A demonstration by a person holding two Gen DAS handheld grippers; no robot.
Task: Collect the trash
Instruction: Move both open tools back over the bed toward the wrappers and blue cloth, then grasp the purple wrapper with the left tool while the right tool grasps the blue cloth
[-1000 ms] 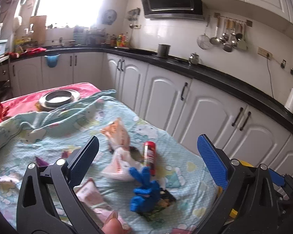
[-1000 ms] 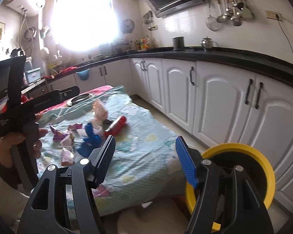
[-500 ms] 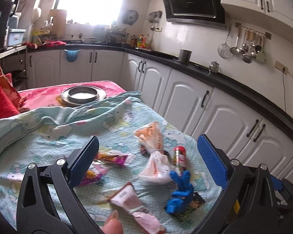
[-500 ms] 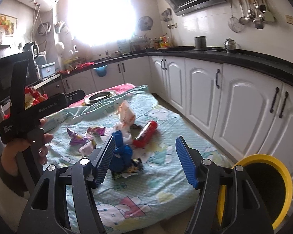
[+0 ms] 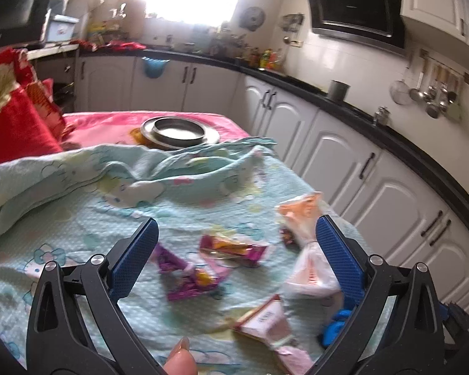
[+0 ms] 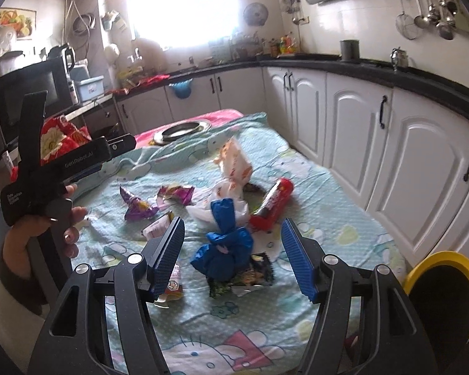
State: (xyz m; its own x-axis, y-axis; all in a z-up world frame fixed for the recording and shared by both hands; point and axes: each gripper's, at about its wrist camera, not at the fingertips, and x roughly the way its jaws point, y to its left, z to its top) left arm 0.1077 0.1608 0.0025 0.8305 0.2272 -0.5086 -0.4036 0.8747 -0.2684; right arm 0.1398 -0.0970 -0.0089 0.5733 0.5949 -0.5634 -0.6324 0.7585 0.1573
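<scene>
The trash lies scattered on a tabletop (image 6: 344, 218) draped in a pale green cartoon-print cloth. Nearest the right tool (image 6: 233, 256) is a knotted blue bag (image 6: 223, 243), sitting on a dark printed wrapper (image 6: 256, 276). Just beyond it lie a crumpled white and orange plastic bag (image 6: 234, 168) and a red tube (image 6: 273, 204) on its side. Purple foil wrappers (image 5: 187, 276) and a pink packet (image 5: 265, 320) are spread in front of the left tool (image 5: 236, 256).

Both tools stand wide with nothing between their blue pads. The left one hangs above the cloth over the purple wrappers; the right one is above the near edge of the tabletop, facing the blue bag.

A yellow-rimmed bin (image 6: 441, 293) stands on the floor at the right of the tabletop. At the far end, a metal dish (image 5: 179, 131) rests on a pink cloth. White cabinets under a black counter (image 6: 422, 75) line the kitchen, with a bright window behind.
</scene>
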